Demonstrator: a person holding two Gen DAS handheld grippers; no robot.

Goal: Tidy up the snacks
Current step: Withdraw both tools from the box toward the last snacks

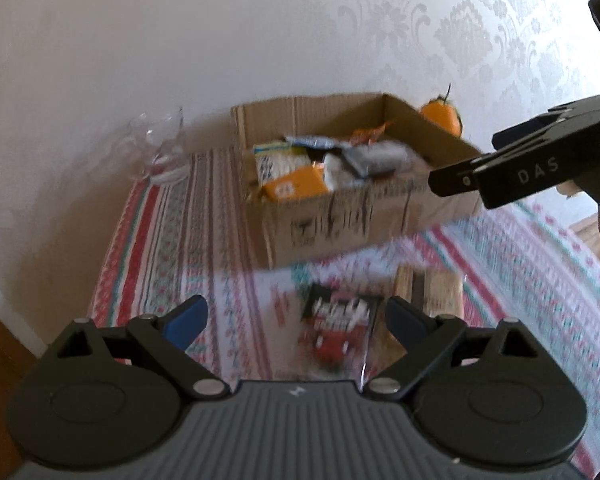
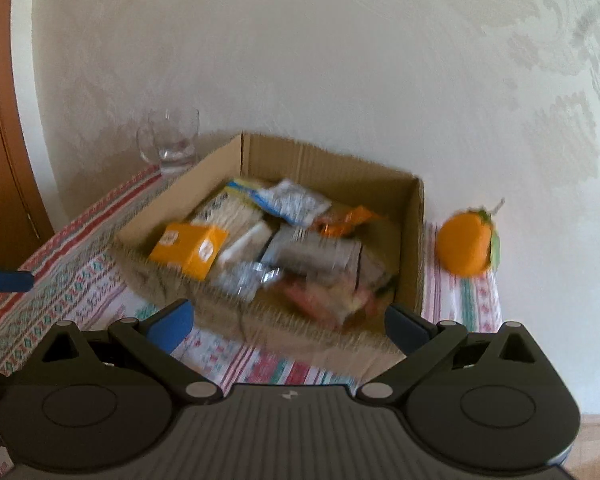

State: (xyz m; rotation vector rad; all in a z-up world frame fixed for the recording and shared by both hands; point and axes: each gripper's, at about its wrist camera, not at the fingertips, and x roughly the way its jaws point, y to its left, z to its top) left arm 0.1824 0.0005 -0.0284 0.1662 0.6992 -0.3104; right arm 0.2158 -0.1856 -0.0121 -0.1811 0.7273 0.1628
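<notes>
A cardboard box (image 1: 332,224) stands at the back of the table and holds several snack packs, among them an orange carton (image 1: 296,187). The box (image 2: 180,280) also fills the middle of the right wrist view, with the orange carton (image 2: 188,248) at its near left. A red and black snack packet (image 1: 338,328) and a tan wafer pack (image 1: 440,292) lie on the cloth in front of the box. My left gripper (image 1: 296,322) is open and empty just above the red packet. My right gripper (image 2: 286,326) is open and empty above the box's near wall.
A clear glass mug (image 1: 162,146) stands at the back left by the wall, and it shows in the right wrist view (image 2: 174,140) too. An orange fruit (image 2: 466,242) lies right of the box. A patterned tablecloth (image 1: 180,232) covers the table. A wooden door (image 2: 4,120) is left.
</notes>
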